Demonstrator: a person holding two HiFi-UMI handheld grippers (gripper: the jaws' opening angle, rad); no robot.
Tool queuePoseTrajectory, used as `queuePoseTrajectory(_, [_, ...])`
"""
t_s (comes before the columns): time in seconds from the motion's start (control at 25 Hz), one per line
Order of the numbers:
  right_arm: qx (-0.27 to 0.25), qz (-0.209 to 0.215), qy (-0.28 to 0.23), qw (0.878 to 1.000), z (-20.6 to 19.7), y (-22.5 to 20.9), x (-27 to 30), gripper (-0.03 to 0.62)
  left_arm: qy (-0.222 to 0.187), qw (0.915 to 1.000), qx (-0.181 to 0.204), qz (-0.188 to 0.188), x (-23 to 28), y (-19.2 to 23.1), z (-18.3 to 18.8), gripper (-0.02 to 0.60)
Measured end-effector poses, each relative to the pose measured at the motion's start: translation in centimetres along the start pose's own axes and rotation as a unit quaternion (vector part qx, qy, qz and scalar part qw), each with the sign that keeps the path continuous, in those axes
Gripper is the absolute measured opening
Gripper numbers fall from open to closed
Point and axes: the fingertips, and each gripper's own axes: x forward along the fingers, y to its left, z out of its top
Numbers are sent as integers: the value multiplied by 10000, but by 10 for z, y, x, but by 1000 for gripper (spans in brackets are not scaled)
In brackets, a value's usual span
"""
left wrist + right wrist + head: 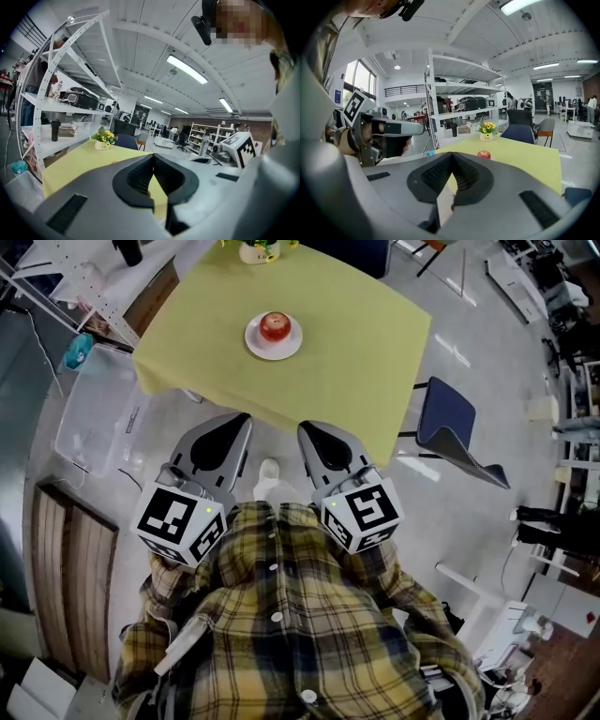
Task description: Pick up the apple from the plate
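Left gripper (242, 420) and right gripper (306, 428) both pressed together, empty; apple (275, 325) rests on plate (255, 343).

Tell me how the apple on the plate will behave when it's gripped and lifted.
The apple looks round and smooth-skinned, so it may roll or slip between pads unless gripped across its middle. It seems firm and will likely hold its shape under a squeeze. The plate looks shallow, so a sideways nudge could roll the apple off.
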Motion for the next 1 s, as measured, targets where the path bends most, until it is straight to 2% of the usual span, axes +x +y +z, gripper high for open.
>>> queuePoseTrajectory(0.32, [84, -45, -8, 10000, 8, -46, 18, -3, 16, 9999, 54, 86, 42, 17, 15, 8])
queuePoseTrajectory(0.44, [158, 1, 57, 9999, 6, -52, 28, -3, -28, 9998, -99, 195, 47, 33, 21, 8])
queuePoseTrajectory(0.64, [192, 1, 73, 9998, 11, -60, 52, -3, -48, 9995, -72, 294, 58, 64, 32, 8])
queuePoseTrajectory(1.0, [414, -477, -3, 9980, 40, -79, 128, -3, 201, 9992, 140, -320, 104, 129, 59, 8])
